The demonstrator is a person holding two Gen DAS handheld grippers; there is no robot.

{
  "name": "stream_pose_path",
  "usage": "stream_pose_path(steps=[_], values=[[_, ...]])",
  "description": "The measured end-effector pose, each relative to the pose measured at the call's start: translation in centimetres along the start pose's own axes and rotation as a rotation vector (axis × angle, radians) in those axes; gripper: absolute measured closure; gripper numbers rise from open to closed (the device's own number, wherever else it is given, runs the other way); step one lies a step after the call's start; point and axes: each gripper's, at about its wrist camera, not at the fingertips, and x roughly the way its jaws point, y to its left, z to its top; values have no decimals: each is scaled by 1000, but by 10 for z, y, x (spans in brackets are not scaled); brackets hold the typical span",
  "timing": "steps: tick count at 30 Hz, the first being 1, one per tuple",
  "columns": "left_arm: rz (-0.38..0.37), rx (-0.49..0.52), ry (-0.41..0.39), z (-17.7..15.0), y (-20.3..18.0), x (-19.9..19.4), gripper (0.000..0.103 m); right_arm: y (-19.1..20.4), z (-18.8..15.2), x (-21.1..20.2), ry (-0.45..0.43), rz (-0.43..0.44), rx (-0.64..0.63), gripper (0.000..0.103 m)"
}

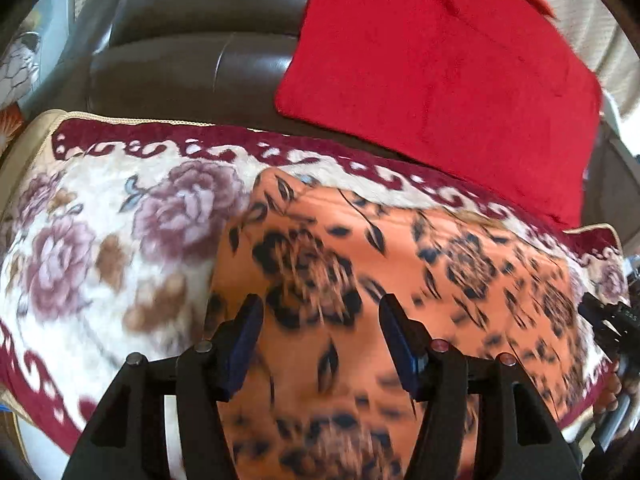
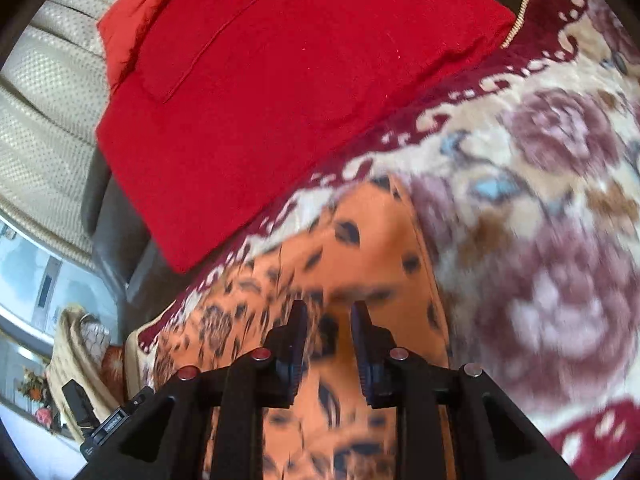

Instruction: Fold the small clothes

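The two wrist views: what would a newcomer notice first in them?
First the bright red cloth, lying flat at the back, partly on the dark sofa. Next the orange garment with dark flowers, spread on the floral blanket right under both grippers. The left gripper stands open above it.

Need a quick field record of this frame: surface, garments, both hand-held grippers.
surface: cream floral fleece blanket with maroon border, spread over a dark brown leather sofa
garment in work: orange black-flowered cloth, lying flat on the blanket
other garment: red fleece cloth, flat, behind the orange one, partly on the blanket's border
left hand-held gripper: open above the orange cloth, nothing between the fingers
right hand-held gripper: narrow gap, over the orange cloth; grip unclear
image: motion blur
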Motion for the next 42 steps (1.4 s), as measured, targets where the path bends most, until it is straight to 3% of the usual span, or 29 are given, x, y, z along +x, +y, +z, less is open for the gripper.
stream_pose_path(steps=[4,7,12,19,24,28,34,35,36,37,42], values=[[72,-43,41,17,15,41,42,-13,23,38,15,-31,68,76],[72,-53,55,14,25,58,41,-29,26,56,15,-40,123,78],[46,-40,24,6,27,36,41,-24,20,37,-14,-11,121,77],[-40,-17,-2,-41,28,-13,41,21,-35,-6,18,110,-29,76],[24,26,22,-78,30,-6,38,33,-84,9,101,80,-95,75],[44,31,25,-77,27,-5,36,39,-87,1,101,46,-116,75],[-19,-3,-8,-93,27,-36,36,47,-107,-22,92,123,-110,72],[-13,3,-16,-100,26,-40,36,48,-112,-20,102,135,-115,68],[-2,2,-13,-103,27,-39,36,47,-116,-17,116,130,-119,49],[4,-4,1,-107,29,-34,36,47,-122,-11,127,127,-121,40],[35,24,32,-112,26,-27,35,65,-134,-8,101,70,-224,37]])
